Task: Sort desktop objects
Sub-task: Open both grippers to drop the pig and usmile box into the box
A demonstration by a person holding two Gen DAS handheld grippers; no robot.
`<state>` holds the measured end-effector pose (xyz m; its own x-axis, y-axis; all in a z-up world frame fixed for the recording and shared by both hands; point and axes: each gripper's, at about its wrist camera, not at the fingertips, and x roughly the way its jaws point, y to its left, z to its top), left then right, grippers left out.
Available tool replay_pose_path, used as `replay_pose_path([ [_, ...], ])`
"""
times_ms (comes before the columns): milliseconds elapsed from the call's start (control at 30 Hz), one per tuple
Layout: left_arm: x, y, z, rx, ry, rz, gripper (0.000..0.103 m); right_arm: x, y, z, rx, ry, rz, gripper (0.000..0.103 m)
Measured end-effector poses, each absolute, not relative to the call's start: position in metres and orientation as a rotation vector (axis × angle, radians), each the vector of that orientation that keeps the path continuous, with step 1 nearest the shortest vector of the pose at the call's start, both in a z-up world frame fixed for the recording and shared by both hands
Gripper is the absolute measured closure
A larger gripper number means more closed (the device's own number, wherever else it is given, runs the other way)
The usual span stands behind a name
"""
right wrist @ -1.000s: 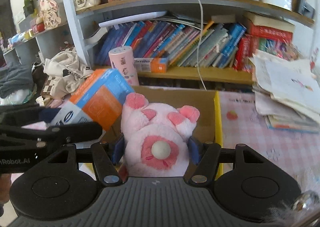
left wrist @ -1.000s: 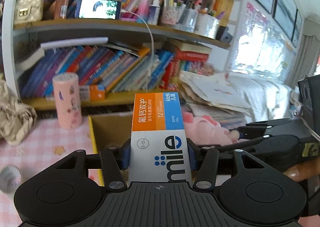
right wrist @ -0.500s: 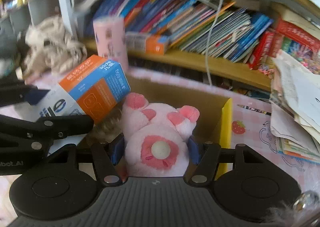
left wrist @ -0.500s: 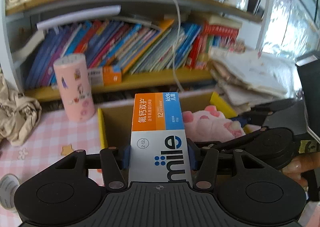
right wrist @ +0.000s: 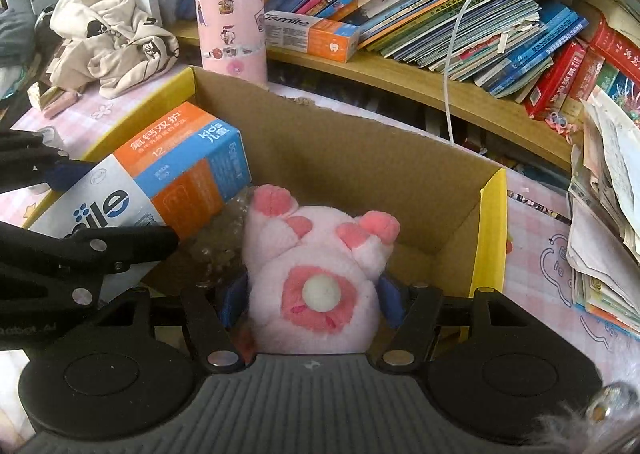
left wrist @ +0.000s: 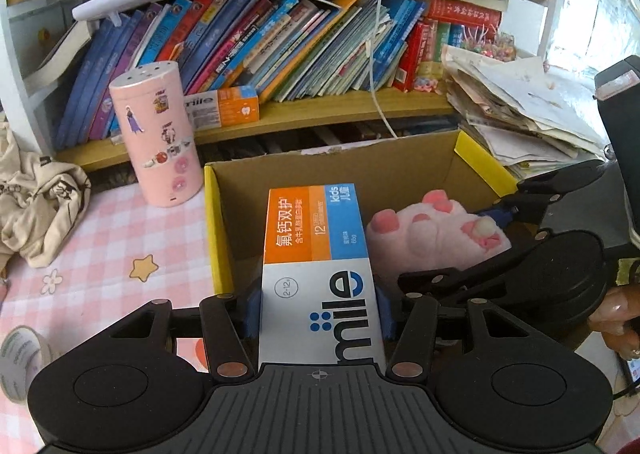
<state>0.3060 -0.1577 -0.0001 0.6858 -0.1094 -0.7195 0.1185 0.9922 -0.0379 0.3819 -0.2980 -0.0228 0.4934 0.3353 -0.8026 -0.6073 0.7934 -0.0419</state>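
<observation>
Claws both loaded over the cardboard box [left wrist: 408, 170].
Left wrist view: our left claw [left wrist: 318, 310] clamps the toothpaste carton [left wrist: 318, 274], poking forward above the box. Right wrist view: our right claw [right wrist: 310, 304] squeezes the pink plush toy [right wrist: 316, 278] inside the box, carton just beside.

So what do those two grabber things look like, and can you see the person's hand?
Both are matte black plastic. The left gripper and right gripper each have a grey ribbed base, two round black discs, silver rivets on hinged black links, and blue pads on the jaws. White lettering marks the side of the left one. The person's bare fingers show, with no sleeve visible.
</observation>
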Motion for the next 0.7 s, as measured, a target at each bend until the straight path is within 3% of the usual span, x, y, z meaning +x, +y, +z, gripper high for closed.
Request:
replay_pose_path([
  [67, 0.306, -0.157, 0.001, 0.003, 0.811, -0.13, 0.048, 0.38, -0.299, -0.021, -0.339, 0.877, 0.581, 0.034],
  [133, 0.301, -0.157, 0.006, 0.01, 0.787, -0.116, 0.036, 0.379, -0.302, -0.019, -0.323, 0.867, 0.57, 0.023],
  [200, 0.295, -0.157, 0.014, 0.01, 0.752, -0.108, 0.027, 0.377, -0.306, -0.015, -0.299, 0.859, 0.572, 0.021],
  [700, 0.232, -0.165, 0.051, 0.008, 0.607, -0.066, 0.012, 0.324, -0.319, 0.02, -0.229, 0.746, 0.575, 0.009],
])
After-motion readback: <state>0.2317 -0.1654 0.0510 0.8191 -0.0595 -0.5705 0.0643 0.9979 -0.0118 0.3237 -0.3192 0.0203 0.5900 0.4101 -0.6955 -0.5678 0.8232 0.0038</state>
